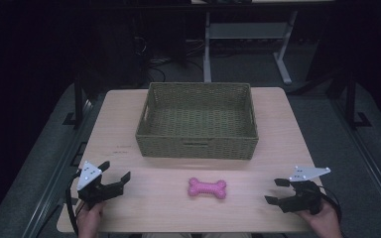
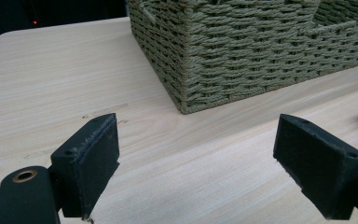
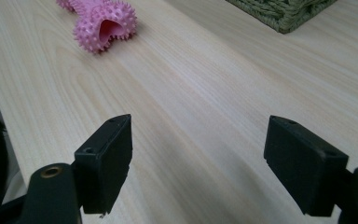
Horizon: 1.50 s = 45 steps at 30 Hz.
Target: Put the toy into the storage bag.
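1. Worktop: light wood-grain top, rectangular with rounded corners, on a dark floor (frame below hidden).
2. Woven basket: olive-green, rectangular, open top, sits flat on the far half of the worktop, about centred left to right; a handle slot shows in its near wall and another in its left wall.
3. Pink bone toy: spiky, lies flat on the near half, in front of the basket and apart from it, long axis running left to right.
4. Small dark marks on the wood near the basket's front-left corner (too small to identify).
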Tool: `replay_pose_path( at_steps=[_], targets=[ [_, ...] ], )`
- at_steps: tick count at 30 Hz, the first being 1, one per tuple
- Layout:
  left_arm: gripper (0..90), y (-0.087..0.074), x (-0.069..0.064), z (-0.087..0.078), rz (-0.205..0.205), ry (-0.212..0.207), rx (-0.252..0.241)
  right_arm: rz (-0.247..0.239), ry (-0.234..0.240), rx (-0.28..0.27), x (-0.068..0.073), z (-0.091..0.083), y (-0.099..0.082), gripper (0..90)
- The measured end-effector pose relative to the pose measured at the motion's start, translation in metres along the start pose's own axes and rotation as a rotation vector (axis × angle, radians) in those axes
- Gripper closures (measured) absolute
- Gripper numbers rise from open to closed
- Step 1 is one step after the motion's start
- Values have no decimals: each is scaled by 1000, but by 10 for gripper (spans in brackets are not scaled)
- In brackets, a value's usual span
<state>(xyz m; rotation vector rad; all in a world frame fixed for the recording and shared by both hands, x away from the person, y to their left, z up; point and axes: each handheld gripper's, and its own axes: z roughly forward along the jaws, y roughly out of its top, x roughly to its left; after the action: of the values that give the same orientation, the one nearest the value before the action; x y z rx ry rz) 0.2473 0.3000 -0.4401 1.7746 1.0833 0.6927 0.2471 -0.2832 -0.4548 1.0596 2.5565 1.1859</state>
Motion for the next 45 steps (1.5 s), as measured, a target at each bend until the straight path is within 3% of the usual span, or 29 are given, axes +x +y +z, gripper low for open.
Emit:
replay_pose_path(
  at_steps=[6,14,26,45],
  targets=[
    [139,-2,2,-2,-25,-5,-6,-31,21,22,0,2,12,236],
    [138,-2,3,-3,-15,-3,-6,-83,34,40,5,4,36,227],
    [139,-1,2,-4,-10,-6,-12,-146,66,129,15,13,65,190],
    [139,-1,2,-3,0,1,-2,-200,113,177,26,16,86,180]
  ],
)
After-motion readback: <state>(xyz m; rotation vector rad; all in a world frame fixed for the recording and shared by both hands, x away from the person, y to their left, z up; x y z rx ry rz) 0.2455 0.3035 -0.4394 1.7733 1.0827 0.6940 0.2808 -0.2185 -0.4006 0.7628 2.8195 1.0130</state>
